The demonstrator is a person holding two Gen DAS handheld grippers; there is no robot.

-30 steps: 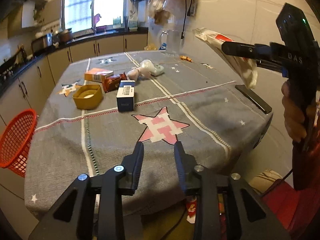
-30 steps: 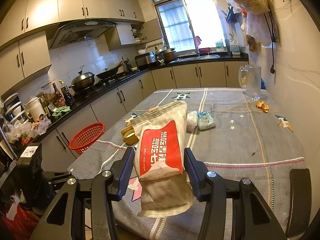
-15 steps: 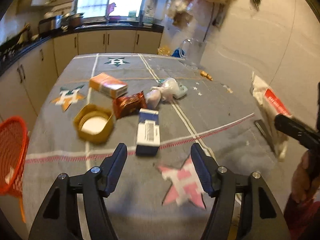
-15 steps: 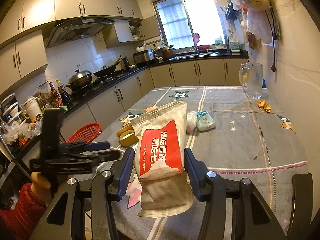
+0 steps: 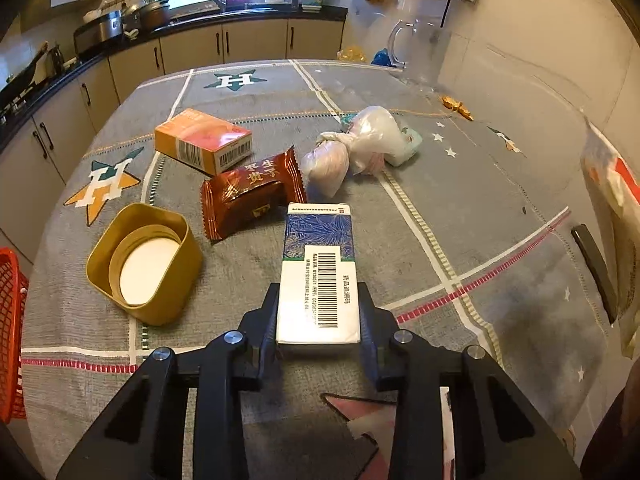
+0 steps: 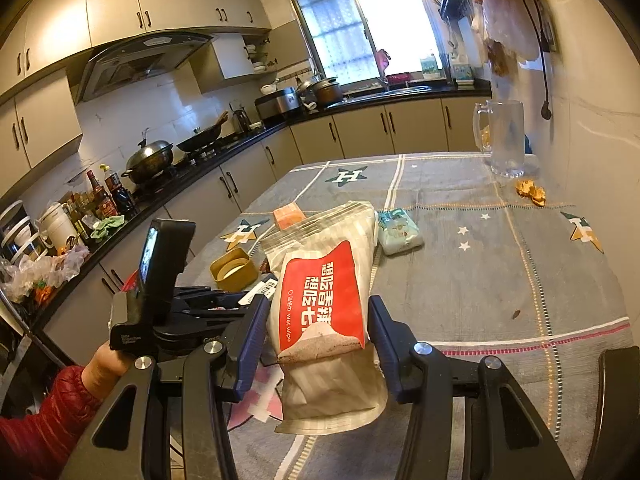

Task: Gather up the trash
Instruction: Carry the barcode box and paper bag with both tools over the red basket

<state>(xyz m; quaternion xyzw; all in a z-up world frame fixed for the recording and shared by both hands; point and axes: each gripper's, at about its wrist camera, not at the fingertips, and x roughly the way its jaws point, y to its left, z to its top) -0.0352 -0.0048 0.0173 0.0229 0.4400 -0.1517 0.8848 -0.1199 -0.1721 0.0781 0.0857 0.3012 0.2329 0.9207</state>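
Observation:
My left gripper (image 5: 319, 316) has its two fingers against both sides of a blue and white box (image 5: 318, 270) lying on the grey tablecloth (image 5: 460, 208). My right gripper (image 6: 316, 332) is shut on a red and white wet wipe packet (image 6: 322, 300) and holds it above the table; the packet also shows at the right edge of the left wrist view (image 5: 612, 216). On the table lie a brown snack wrapper (image 5: 250, 194), an orange box (image 5: 202, 146), a yellow tin (image 5: 146, 262), tied plastic bags (image 5: 352, 148) and a green wipes pack (image 6: 400, 232).
A red basket (image 5: 10, 328) stands left of the table below its edge. A glass mug (image 6: 504, 140) and orange peel scraps (image 6: 530, 192) sit at the far right by the wall. A dark flat object (image 5: 594, 268) lies at the table's right edge. Kitchen counters run along the left.
My left gripper moved forward over the table to the blue and white box and closed from wide open onto its sides. My right gripper kept the packet and stayed nearly still.

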